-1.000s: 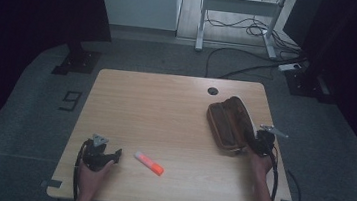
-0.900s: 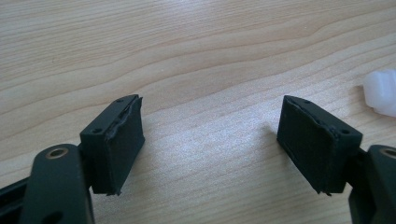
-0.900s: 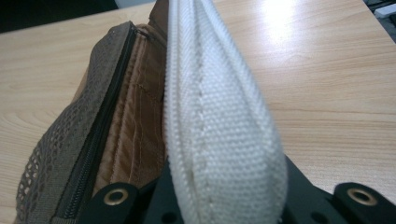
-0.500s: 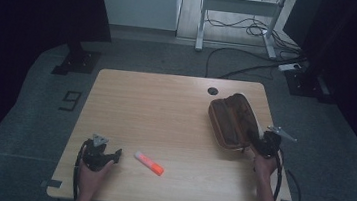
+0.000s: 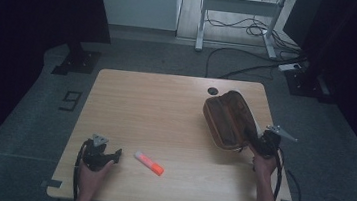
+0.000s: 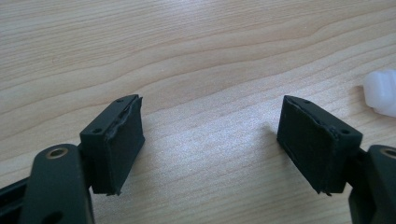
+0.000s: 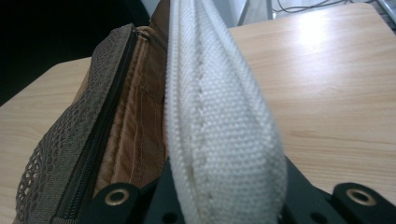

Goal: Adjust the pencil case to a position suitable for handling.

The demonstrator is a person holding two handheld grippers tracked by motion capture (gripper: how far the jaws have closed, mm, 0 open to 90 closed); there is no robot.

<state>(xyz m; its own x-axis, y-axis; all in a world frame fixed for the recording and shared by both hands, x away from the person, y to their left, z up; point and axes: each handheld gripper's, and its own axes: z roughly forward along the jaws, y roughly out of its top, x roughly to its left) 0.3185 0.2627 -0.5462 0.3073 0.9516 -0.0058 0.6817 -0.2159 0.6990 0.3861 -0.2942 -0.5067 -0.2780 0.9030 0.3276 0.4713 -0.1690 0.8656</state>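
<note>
Rightward, right gripper (image 5: 257, 145) fingers clench pouch (image 5: 227, 118) edge; left gripper (image 5: 110, 154) fingers released.

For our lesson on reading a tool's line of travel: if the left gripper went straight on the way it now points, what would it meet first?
Probably the orange and white marker. The left gripper, jaws open over bare table, points right toward it, and the marker's white end sits just off that line, so it might only graze it.

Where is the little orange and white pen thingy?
In the high view, the orange and white marker lies on the wooden table near its front edge, left of the middle, just beside the left gripper and far from the brown pouch.
</note>
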